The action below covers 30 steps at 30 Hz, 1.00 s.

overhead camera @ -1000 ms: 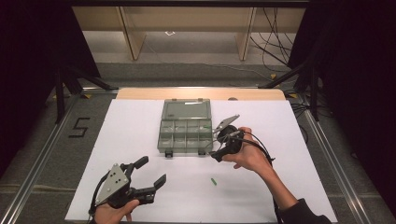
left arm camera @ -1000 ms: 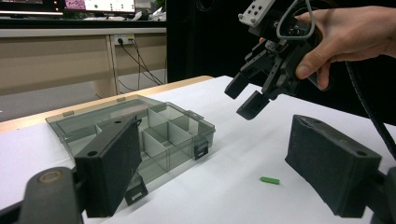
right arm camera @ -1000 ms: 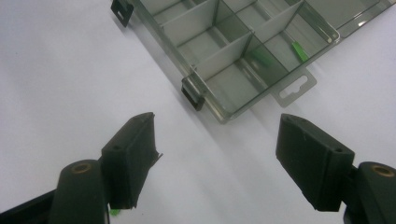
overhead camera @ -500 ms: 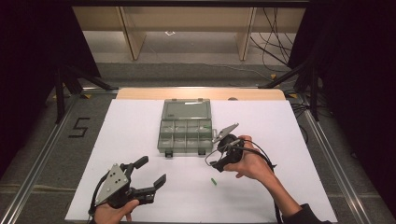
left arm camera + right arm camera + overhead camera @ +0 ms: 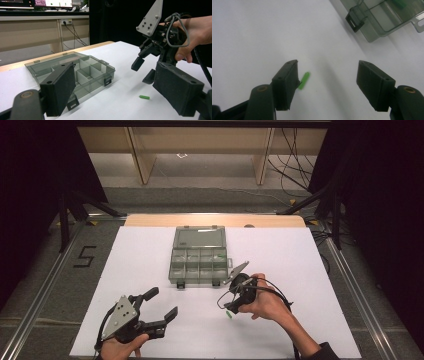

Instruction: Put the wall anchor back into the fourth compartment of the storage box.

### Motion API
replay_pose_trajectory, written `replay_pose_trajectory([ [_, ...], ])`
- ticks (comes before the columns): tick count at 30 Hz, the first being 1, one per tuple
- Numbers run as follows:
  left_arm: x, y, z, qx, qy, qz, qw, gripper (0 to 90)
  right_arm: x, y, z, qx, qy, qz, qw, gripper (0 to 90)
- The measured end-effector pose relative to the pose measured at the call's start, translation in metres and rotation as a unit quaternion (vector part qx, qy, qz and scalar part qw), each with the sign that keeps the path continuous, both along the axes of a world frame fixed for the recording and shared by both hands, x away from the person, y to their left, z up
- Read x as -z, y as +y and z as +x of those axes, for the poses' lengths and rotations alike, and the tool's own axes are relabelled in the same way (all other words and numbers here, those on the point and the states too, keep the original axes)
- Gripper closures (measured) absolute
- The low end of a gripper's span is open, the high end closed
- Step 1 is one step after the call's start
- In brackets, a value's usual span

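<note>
High view showed a white table top [image 5: 150,260] spread across the middle of the frame, with a grey clear plastic box [image 5: 199,256] at its centre, lid laid open toward the top of the frame and compartments facing up. At the lower left of the frame sat the left gripper [image 5: 161,309], held in a hand [image 5: 122,347], its jaws spread wide with nothing between them, well apart from the box. At the lower right of centre, the right gripper [image 5: 227,306] pointed down at the table, held by the other hand [image 5: 270,302], just below the box's lower right corner. A small green piece [image 5: 229,314] lay on the table right beneath it.

Right gripper view had the jaws wide open over the table, the green piece [image 5: 303,80] lying flat just beside the left-hand jaw in the frame, between the two jaws and untouched. The box's corner and latch [image 5: 354,22] sat in the upper right.

Left gripper view put the green piece [image 5: 144,97] on the table at lower centre, beneath the right gripper [image 5: 146,68].
</note>
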State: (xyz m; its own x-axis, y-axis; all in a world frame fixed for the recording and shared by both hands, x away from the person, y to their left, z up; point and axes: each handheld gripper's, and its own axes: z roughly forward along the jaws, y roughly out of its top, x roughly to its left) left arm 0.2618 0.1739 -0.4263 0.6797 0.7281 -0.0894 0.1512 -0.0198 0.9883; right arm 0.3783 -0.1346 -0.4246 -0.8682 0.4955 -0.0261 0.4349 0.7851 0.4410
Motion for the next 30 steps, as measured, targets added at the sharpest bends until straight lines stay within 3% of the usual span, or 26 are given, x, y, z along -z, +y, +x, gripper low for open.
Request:
replay_pose_trajectory([
  [21,0.0,0.0,0.0,0.0,0.001,0.0,1.0,17.0,0.024,0.012,-0.009,-0.039,0.045,-0.044,0.9973,47.8],
  [30,0.0,0.0,0.0,0.0,0.001,0.0,1.0,17.0,0.03,0.013,-0.008,-0.039,0.051,-0.046,0.9969,60.4],
])
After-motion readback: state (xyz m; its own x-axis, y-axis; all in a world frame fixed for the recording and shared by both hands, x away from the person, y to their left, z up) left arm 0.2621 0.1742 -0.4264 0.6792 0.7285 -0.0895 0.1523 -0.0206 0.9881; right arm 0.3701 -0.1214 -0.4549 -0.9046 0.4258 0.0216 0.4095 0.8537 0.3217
